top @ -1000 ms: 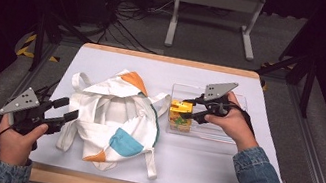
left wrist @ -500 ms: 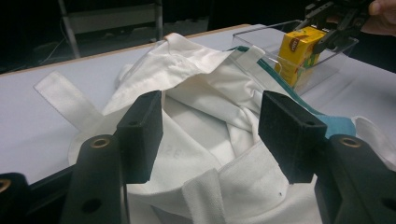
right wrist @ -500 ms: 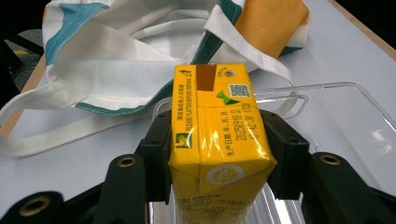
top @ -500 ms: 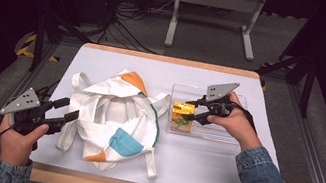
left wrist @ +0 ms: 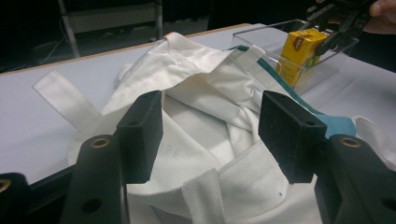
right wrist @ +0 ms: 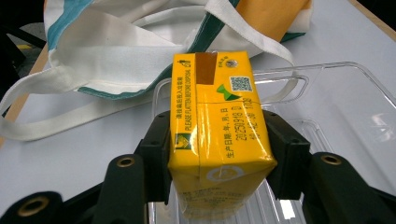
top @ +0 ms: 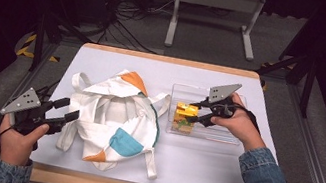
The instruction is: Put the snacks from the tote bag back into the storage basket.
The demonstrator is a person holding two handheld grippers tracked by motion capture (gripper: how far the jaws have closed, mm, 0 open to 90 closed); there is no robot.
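On the right side of the bench (top: 219,162) sits a clear plastic box (top: 229,136), and a yellow drink carton (top: 184,117) stands in its left end. The right hand-held gripper (top: 198,113) has the carton between its two black jaws. In the right gripper view the pads (right wrist: 156,154) press on both sides of the yellow drink carton (right wrist: 219,135), so it is grasping the carton. The carton is upright, with its top facing the camera, and a brown strip and a small green bow mark show on it. The person's right hand (top: 239,123) holds this gripper from the right. In the middle of the bench lies a white cloth bag (top: 114,113) with orange and blue patches and long white straps. It is rumpled and lies just beside the clear box, on its left. The left hand-held gripper (top: 68,110) is at the near left edge of the bench, right at the edge of the bag. In the left gripper view its jaws stand apart with nothing pinched between them, so it is released, and the white cloth bag (left wrist: 201,112) lies under and behind them.
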